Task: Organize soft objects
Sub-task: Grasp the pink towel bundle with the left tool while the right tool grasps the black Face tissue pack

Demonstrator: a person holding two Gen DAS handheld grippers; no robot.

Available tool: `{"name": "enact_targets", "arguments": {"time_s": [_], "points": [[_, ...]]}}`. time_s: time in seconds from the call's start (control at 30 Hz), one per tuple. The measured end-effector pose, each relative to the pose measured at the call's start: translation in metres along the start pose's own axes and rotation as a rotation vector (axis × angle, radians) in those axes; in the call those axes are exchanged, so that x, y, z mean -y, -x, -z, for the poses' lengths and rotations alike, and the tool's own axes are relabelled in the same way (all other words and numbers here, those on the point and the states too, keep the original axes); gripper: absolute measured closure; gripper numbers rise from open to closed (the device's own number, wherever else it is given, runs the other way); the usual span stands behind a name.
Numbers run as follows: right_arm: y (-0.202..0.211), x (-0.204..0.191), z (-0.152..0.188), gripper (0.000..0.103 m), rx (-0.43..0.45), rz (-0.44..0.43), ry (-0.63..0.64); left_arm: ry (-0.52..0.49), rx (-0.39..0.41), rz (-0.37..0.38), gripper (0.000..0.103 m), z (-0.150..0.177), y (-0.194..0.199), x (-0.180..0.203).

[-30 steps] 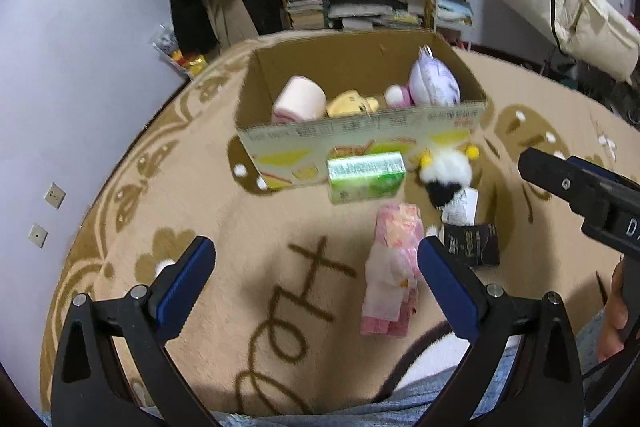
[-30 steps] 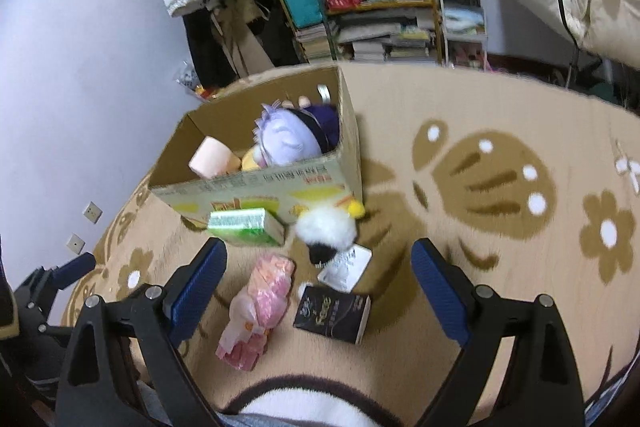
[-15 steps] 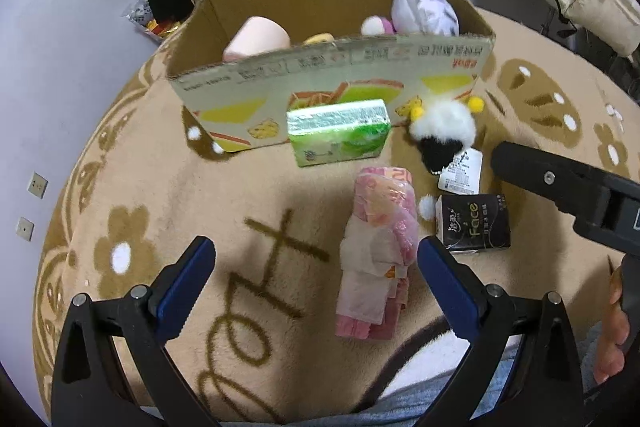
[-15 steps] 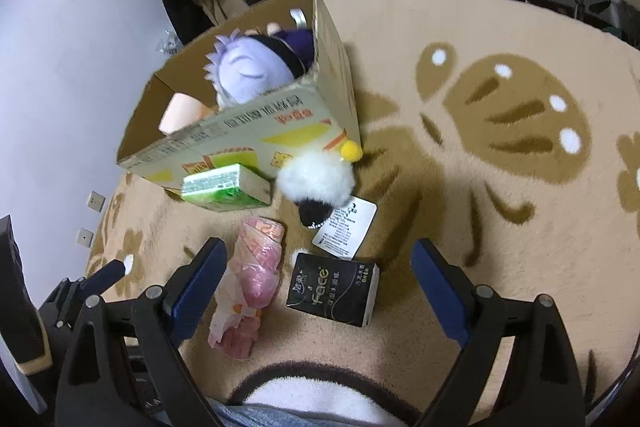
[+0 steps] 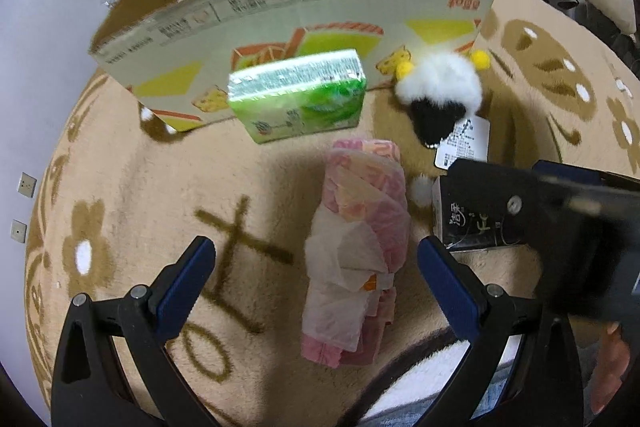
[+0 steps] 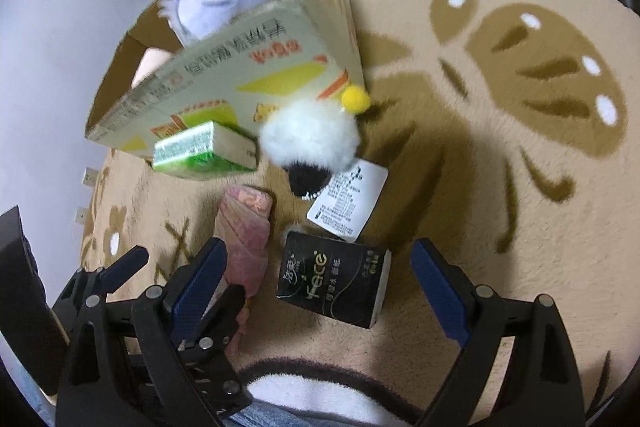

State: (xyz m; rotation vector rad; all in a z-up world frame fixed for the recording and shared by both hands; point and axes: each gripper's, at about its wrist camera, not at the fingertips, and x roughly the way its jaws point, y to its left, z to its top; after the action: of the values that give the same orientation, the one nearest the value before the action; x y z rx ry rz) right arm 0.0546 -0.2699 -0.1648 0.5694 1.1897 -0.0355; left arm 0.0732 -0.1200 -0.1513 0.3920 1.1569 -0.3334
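Hovering low over the rug (image 5: 132,187), both grippers sit with jaws spread wide and nothing in them. The left gripper (image 5: 316,283) straddles the pink tissue pack (image 5: 360,251), which lies lengthwise between its fingers with loose wrapper splayed at the near end. The right gripper (image 6: 320,279) frames the black tissue pack (image 6: 334,285), flat on the rug just beside the pink one.

Here is the worry: the two tools are crowded together. From the right wrist view the left gripper's fingers sit right against the right one's left finger, so closing or lifting could knock them into each other. That loose pink wrapper could also be all the left jaws catch, and the pack might slide out or tear. The cardboard box (image 5: 288,7) wall stands tall right behind the green tissue pack (image 5: 300,99), so a low carry could clip its rim.

The right wrist view shows the purple plush doll (image 6: 216,3) already in the box and the black-and-white pompom toy's (image 6: 308,139) paper tag (image 6: 348,201) in full. The left wrist view alone shows the whole pink pack, and fingertips (image 5: 608,359) of the person's hand at the lower right.
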Motion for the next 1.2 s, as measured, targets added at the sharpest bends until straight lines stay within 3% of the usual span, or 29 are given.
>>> {"name": "enact_targets", "arguments": {"time_s": [0.47, 0.8, 1.0, 1.07, 1.2], "points": [[-0.033, -0.006, 0.001, 0.005, -0.083, 0.038, 0.002, -0.01, -0.081, -0.03, 0.003, 0.002, -0.027, 0.007], [-0.046, -0.025, 0.005, 0.01, -0.105, 0.121, 0.066, -0.011, -0.08, -0.021, 0.013, 0.009, -0.03, 0.022], [-0.049, -0.033, 0.012, 0.03, -0.114, 0.206, 0.12, 0.002, -0.067, -0.006, 0.021, 0.016, -0.03, 0.007], [-0.048, -0.034, 0.013, 0.032, -0.107, 0.203, 0.11, 0.003, -0.063, -0.006, 0.025, 0.02, -0.028, 0.005], [-0.042, -0.032, 0.015, 0.033, -0.088, 0.175, 0.103, 0.009, -0.059, -0.028, 0.044, 0.026, -0.021, -0.001]]}}
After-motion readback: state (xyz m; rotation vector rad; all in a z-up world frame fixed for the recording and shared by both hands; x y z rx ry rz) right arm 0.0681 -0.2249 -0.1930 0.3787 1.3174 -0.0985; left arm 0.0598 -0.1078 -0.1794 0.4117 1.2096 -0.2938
